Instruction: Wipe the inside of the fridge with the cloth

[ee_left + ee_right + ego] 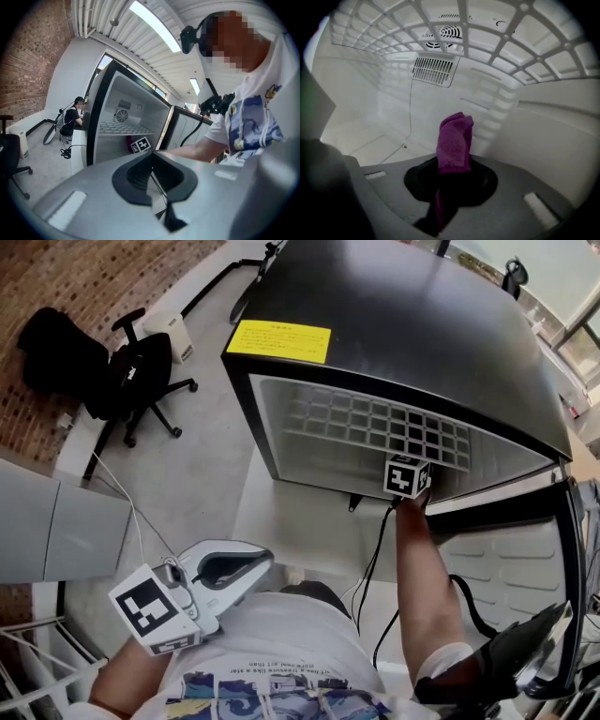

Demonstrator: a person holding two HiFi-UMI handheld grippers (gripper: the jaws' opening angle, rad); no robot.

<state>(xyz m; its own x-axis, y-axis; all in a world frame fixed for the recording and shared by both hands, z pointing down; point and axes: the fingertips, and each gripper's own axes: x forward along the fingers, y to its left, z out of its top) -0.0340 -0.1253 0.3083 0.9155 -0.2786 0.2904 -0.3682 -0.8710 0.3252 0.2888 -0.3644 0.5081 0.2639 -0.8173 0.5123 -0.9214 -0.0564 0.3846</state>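
**Right gripper inside fridge, cloth clamped – risks noted**

Risk, judged from the grip outward: the magenta cloth (454,143) was pinched only by its lower part in the right gripper (452,180), with a folded end standing free above the jaws. Under a hard drag across a wall, the fold could be pulled out of the jaws or flop back, so that bare jaw rather than cloth rubbed the liner. The white wire shelf (464,16) was seen close overhead. A raised stroke could catch the cloth or the marker cube on its bars. The vent grille (435,70) on the back wall was judged a snag point for loose fabric.

Right gripper: jaws closed narrowly on the cloth, reaching into the fridge (403,324) below the shelf. The cloth was not seen touching any wall, and the fridge floor (361,140) lay below it.

Left gripper (230,570): jaws brought together, nothing between them. It was held back near the person's chest, well apart from the fridge.
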